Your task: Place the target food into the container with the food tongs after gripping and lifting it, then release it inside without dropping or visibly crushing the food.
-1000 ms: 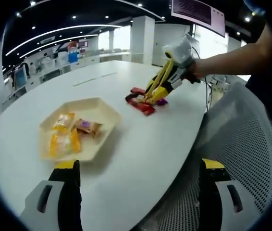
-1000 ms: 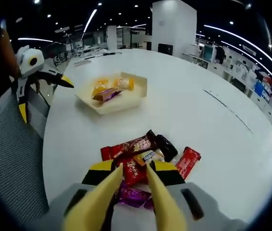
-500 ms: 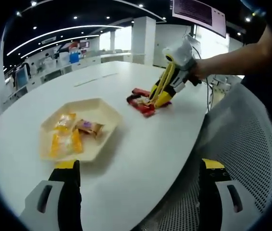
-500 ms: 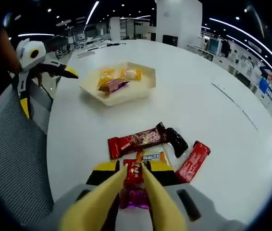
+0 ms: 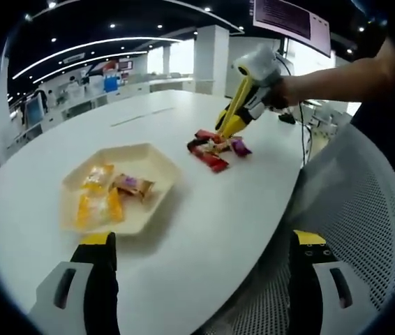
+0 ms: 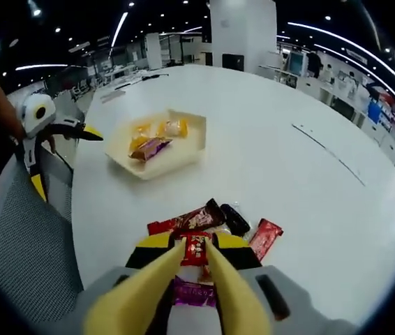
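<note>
The cream tray (image 5: 157, 165) holds several wrapped snacks (image 5: 107, 195) and shows farther off in the right gripper view (image 6: 178, 161). My right gripper (image 6: 195, 246) is shut on yellow food tongs (image 6: 220, 286), whose tips pinch a small red candy (image 6: 196, 250) lifted just above the table. Under it lies the candy pile: a long red bar (image 6: 187, 221), a dark bar (image 6: 234, 219), a red bar (image 6: 265, 237) and a purple candy (image 6: 196, 293). In the left gripper view the right gripper (image 5: 253, 77) and tongs (image 5: 234, 117) hang over that pile (image 5: 215, 150). My left gripper (image 5: 203, 239) stands wide open at the table's near edge.
A grey mesh chair (image 5: 354, 209) sits against the table edge below the left gripper (image 6: 40, 125), and shows again in the right gripper view (image 6: 23, 237). The white table (image 6: 302, 174) stretches bare beyond the tray. A person's forearm (image 5: 330, 77) holds the right gripper.
The tongs have closed on the small red candy and risen with it off the pile. The left gripper has stayed put and open.
</note>
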The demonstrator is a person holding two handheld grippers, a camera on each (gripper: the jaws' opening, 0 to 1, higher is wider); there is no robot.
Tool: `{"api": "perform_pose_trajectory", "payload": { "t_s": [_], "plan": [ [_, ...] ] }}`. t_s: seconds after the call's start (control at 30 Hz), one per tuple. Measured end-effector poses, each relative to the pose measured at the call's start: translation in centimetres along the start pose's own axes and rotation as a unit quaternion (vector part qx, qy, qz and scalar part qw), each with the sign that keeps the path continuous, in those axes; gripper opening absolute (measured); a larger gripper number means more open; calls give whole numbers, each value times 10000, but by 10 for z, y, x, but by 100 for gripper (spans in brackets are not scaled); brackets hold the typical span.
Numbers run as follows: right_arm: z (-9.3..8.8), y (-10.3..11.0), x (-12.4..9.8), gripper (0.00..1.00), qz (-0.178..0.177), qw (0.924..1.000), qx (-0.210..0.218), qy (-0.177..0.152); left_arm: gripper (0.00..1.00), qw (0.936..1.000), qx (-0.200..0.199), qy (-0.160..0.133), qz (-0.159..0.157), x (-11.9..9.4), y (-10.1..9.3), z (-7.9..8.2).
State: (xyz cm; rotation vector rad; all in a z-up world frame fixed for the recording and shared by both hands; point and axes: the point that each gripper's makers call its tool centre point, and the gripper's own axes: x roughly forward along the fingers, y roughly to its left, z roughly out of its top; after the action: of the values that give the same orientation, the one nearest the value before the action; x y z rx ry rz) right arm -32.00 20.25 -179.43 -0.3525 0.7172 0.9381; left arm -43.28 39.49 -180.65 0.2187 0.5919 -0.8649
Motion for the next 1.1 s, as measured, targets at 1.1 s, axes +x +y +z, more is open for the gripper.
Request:
{"api": "perform_pose_trajectory", "payload": {
  "t_s": [1.1],
  "plan": [
    [68, -21, -15, 20, -84, 9996, -207, -183, 99, 9985, 43, -502, 229, -6, 6, 20]
  ]
}}
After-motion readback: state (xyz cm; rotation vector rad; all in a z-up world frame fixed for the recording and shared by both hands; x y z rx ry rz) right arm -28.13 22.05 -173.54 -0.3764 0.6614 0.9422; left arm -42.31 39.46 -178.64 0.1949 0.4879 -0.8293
